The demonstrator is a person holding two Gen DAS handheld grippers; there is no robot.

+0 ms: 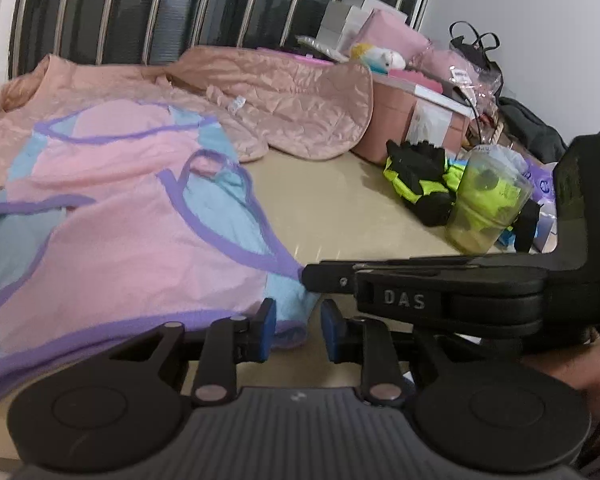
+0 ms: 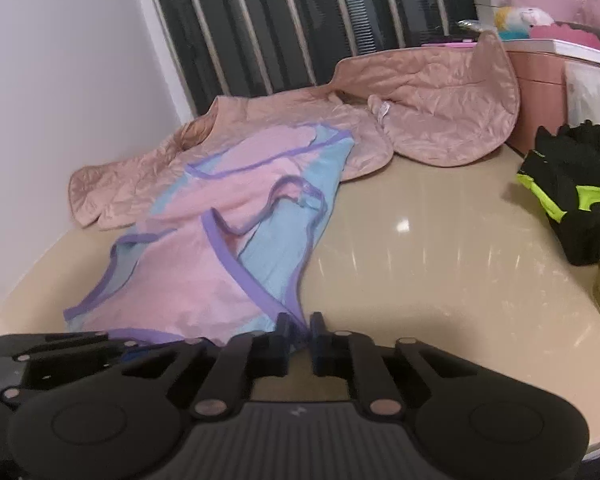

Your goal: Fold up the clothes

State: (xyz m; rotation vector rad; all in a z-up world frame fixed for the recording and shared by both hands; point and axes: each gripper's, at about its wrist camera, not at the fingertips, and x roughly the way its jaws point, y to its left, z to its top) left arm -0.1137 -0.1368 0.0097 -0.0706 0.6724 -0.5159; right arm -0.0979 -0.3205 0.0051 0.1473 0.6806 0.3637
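While both grippers are held low over the near edge of the beige table (image 2: pixel 420 248), they are angled downward toward the pink and blue garment (image 1: pixel 132 216) that is spread there. The left gripper (image 1: pixel 298 330) is seen with its blue pads (image 1: pixel 266 330) a small way apart; the purple hem at the garment's near corner lies just beyond and partly behind the left pad, and no cloth is seen pinched between the pads. Whether that pad touches the hem cannot be told. The right gripper (image 2: pixel 299 338) is seen with its jaws drawn almost together, only a narrow slit being left between them; the pointed near corner of the garment reaches that slit, but whether cloth is clamped there cannot be told. In the left wrist view, the right gripper's body is shown lying sideways just to the right, its fingers pointing left at the garment's blue corner, and part of a person's hand (image 1: pixel 580 368) is visible beneath it. The garment is laid flat on the left part of the table, its far end overlapping a quilted tan jacket (image 2: pixel 440 116). Black and yellow gloves (image 2: pixel 572 184) and a clear cup (image 1: pixel 488 196) are set well apart from it on the right.
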